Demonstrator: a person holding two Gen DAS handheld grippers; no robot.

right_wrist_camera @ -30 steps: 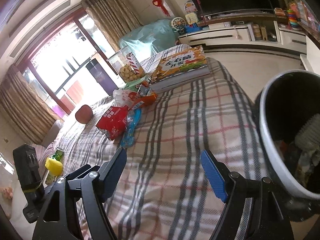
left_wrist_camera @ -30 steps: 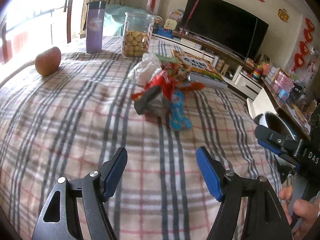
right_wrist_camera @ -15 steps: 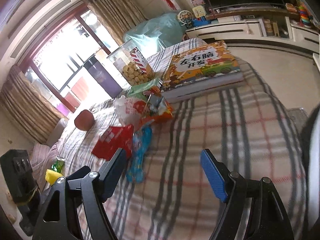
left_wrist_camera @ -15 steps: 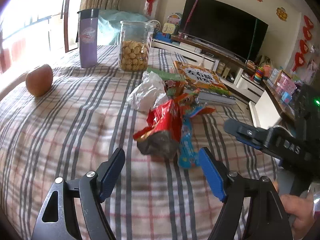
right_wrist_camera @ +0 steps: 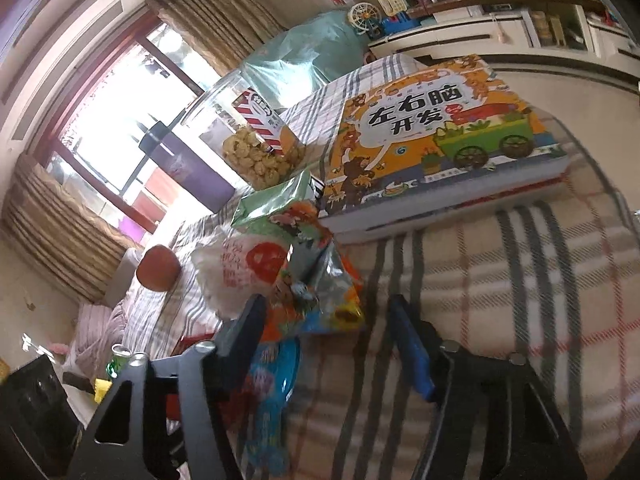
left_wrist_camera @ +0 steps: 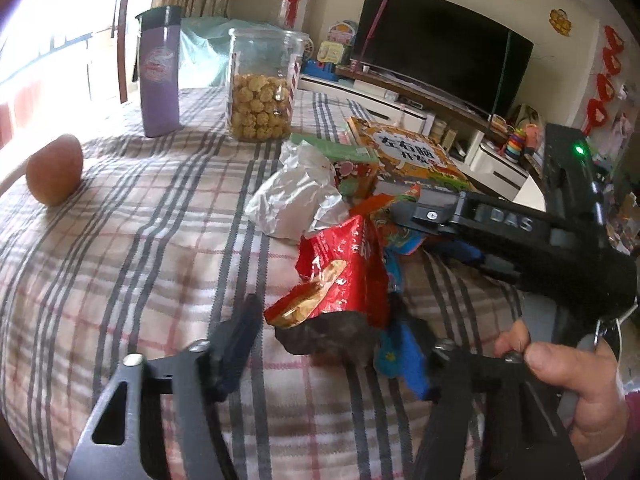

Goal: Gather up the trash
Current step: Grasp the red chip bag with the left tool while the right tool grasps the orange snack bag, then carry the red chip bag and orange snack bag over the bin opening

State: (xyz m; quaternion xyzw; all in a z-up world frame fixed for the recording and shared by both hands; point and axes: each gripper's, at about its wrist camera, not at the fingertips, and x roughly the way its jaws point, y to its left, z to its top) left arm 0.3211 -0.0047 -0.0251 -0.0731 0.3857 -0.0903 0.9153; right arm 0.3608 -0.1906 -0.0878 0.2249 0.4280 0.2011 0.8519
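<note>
A pile of snack wrappers lies on the checked tablecloth (left_wrist_camera: 132,240). A crumpled red wrapper (left_wrist_camera: 344,272) sits between the closing jaws of my left gripper (left_wrist_camera: 324,314); the pads do not visibly press it. A blue wrapper (left_wrist_camera: 394,354) lies by its right finger. In the right wrist view an orange and silver wrapper (right_wrist_camera: 320,292) lies between the closing jaws of my right gripper (right_wrist_camera: 326,306); the left pad touches it, the right pad stands apart. The blue wrapper (right_wrist_camera: 276,368) lies under the left finger. The right gripper (left_wrist_camera: 416,228) also reaches in from the right in the left wrist view.
Behind the pile lie a white plastic bag (left_wrist_camera: 296,196), a green packet (right_wrist_camera: 272,200) and a picture book (right_wrist_camera: 432,132). A jar of snacks (left_wrist_camera: 260,92), a purple bottle (left_wrist_camera: 158,76) and an apple (left_wrist_camera: 54,170) stand further back. A hand (left_wrist_camera: 568,380) holds the right gripper.
Both grippers moved forward to the wrapper pile and their jaws narrowed. The right gripper swung away from the bin. The red wrapper now lies between the left jaws.
</note>
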